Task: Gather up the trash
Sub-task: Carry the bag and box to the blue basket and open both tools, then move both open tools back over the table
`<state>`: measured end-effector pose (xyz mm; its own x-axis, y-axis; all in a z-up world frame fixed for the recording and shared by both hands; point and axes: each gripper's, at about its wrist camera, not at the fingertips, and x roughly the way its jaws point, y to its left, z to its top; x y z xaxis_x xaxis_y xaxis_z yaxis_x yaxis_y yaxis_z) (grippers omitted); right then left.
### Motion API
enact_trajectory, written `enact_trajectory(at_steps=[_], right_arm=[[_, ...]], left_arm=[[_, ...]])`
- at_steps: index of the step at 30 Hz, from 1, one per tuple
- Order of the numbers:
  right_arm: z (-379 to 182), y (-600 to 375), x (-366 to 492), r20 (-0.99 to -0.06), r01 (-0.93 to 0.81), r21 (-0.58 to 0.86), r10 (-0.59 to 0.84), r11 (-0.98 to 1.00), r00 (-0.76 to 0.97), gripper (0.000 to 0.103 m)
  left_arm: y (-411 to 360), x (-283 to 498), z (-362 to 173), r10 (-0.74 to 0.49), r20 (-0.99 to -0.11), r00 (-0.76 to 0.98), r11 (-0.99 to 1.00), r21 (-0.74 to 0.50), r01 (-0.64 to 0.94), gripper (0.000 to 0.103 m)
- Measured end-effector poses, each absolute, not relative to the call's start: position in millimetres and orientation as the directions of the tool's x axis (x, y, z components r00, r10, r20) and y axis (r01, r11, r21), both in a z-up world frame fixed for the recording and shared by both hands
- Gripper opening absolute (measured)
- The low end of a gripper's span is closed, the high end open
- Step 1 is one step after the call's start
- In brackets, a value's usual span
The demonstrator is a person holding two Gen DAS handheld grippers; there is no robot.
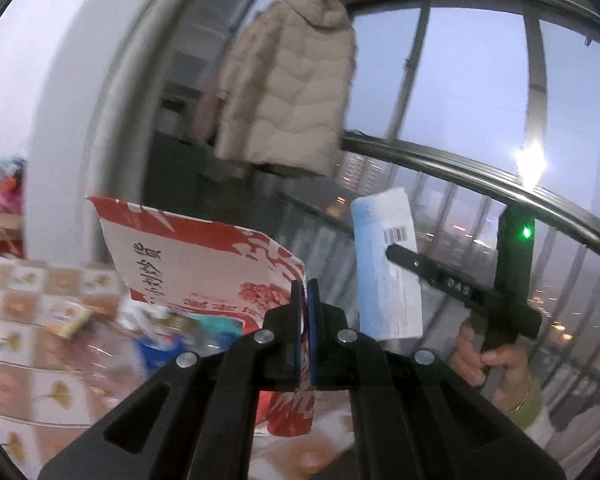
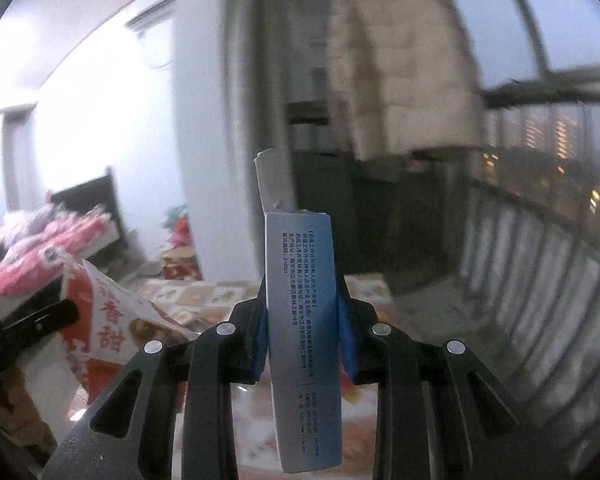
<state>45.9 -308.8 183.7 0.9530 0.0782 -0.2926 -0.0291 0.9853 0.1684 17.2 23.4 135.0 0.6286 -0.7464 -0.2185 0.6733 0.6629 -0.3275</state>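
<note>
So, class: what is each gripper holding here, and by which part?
The left gripper pinches the red-and-white paper bag by its edge. The right gripper clamps the pale blue carton across its narrow sides, about mid-length.

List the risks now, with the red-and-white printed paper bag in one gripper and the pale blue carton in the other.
The left gripper pinches only an edge of the red-and-white printed paper bag; it might tear or slip. The pale blue carton, tall in the right gripper, could pivot. Both hang above the cluttered patterned tablecloth.

Open air lies ahead above the table (image 1: 28, 364); hanging coat (image 1: 288, 92) and railing (image 1: 460, 168) bound it.
</note>
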Motion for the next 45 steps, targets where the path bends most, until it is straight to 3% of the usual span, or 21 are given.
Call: enact_trajectory(at_steps=[6,12,19,28,30,31,32,33,36,41,45], right_arm=[[131,-408,3,-0.395,0.241,0.327,-0.099,0.914,0.913,0.027],[73,-491,-31,-0.515,0.476,0.383,-0.244,0.792,0.821,0.027],[-7,-578,-57,-0.615,0.636,0.456,-0.296,0.623,0.731,0.028],[-77,-647,-54,-0.692,0.723,0.488,-0.288,0.488,0.662,0.031],[-89,-661,-49,-0.712,0.736,0.49,-0.274,0.466,0.647,0.036],[-101,-670,-45,-0.733,0.75,0.487,-0.257,0.447,0.63,0.049],[-106,-671,-45,-0.742,0.754,0.487,-0.246,0.44,0.623,0.056],[-110,-673,-47,-0.754,0.764,0.48,-0.241,0.432,0.61,0.062],[-121,-677,-55,-0.796,0.808,0.439,-0.246,0.394,0.552,0.062],[-113,-663,-77,-0.781,0.807,0.451,-0.269,0.382,0.564,0.063],[-91,-642,-84,-0.77,0.811,0.412,-0.318,0.415,0.553,0.07]], left_arm=[[-77,32,117,-0.854,-0.255,0.454,0.521,-0.417,0.745,0.002],[-213,37,83,-0.895,-0.379,0.235,0.407,-0.477,0.779,0.002],[-365,35,24,-0.839,-0.544,0.015,0.352,-0.521,0.778,0.002],[-497,34,-52,-0.719,-0.694,-0.031,0.388,-0.438,0.811,0.004],[-516,39,-68,-0.68,-0.733,-0.001,0.415,-0.386,0.824,0.025],[-526,42,-78,-0.648,-0.761,0.026,0.442,-0.348,0.827,0.051],[-530,45,-82,-0.632,-0.773,0.05,0.464,-0.326,0.824,0.06],[-532,46,-86,-0.623,-0.779,0.071,0.485,-0.313,0.817,0.06],[-525,45,-86,-0.624,-0.779,0.057,0.479,-0.325,0.815,0.061],[-486,32,-65,-0.653,-0.747,0.128,0.461,-0.258,0.849,0.071],[-444,19,-41,-0.695,-0.707,0.129,0.434,-0.27,0.859,0.077]])
